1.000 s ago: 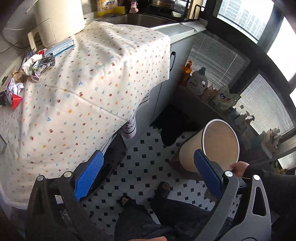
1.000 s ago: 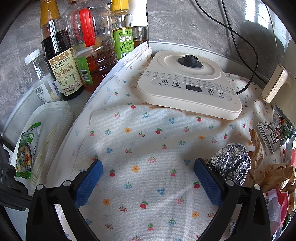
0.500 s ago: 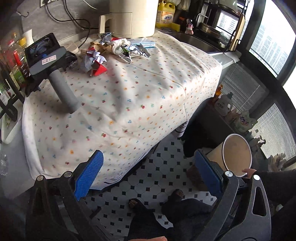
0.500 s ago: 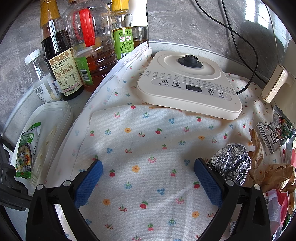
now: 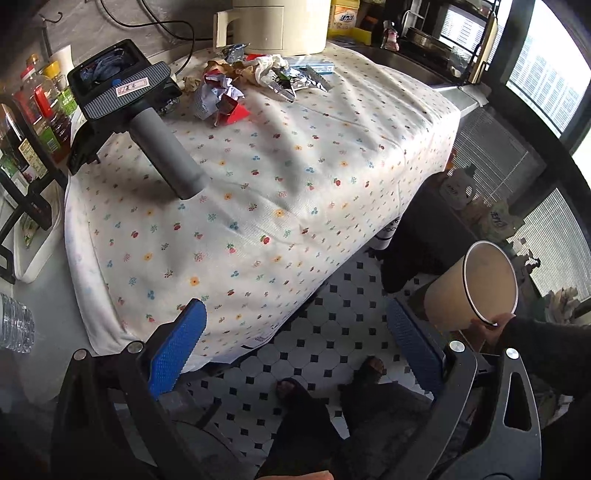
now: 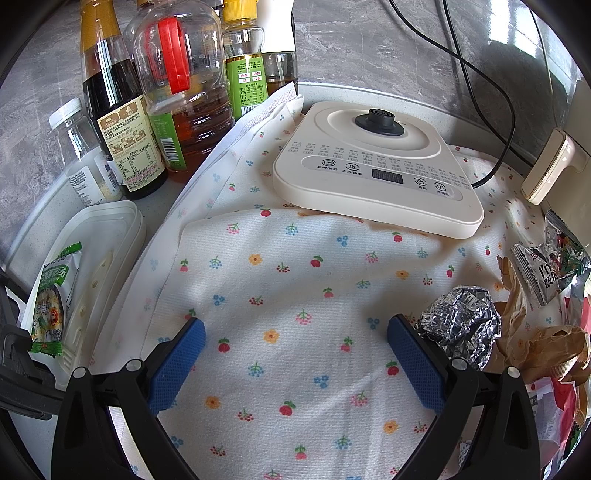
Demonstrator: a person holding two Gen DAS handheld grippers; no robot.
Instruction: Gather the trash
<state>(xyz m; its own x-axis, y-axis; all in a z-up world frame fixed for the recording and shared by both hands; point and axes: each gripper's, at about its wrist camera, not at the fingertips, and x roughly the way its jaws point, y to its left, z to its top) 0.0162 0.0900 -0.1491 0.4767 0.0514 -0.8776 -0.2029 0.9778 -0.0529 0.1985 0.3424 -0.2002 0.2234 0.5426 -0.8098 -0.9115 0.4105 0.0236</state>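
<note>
Here, in the left wrist view, the left hand-held gripper (image 5: 295,354) hangs in the air off the near edge of the counter (image 5: 258,206), its blue pads spread wide with nothing between them and the tiled floor (image 5: 332,332) below. Far ahead of it, at the back of the floral cloth, lies the trash pile (image 5: 255,79): crumpled paper, foil wrappers and a red scrap, just in front of a cream appliance (image 5: 280,26). Ahead and to the left, the right hand-held gripper (image 5: 122,92) lies on the cloth with its grey handle pointing toward the camera, no hand on it. To the right of the pads, a bare hand (image 5: 487,328) holds a cream bin (image 5: 476,288) by its rim, the mouth tilted toward the camera. In the right wrist view, the right hand-held gripper (image 6: 295,358) rests low over the cloth, its pads likewise wide apart and gripping nothing. A crumpled foil ball (image 6: 461,325) lies just outside its right finger, touching it or nearly so, with brown paper (image 6: 543,339) and a printed sachet (image 6: 539,269) further right. Ahead sits a white kettle base (image 6: 376,166), and ahead to the left stand sauce and oil bottles (image 6: 147,107).
</note>
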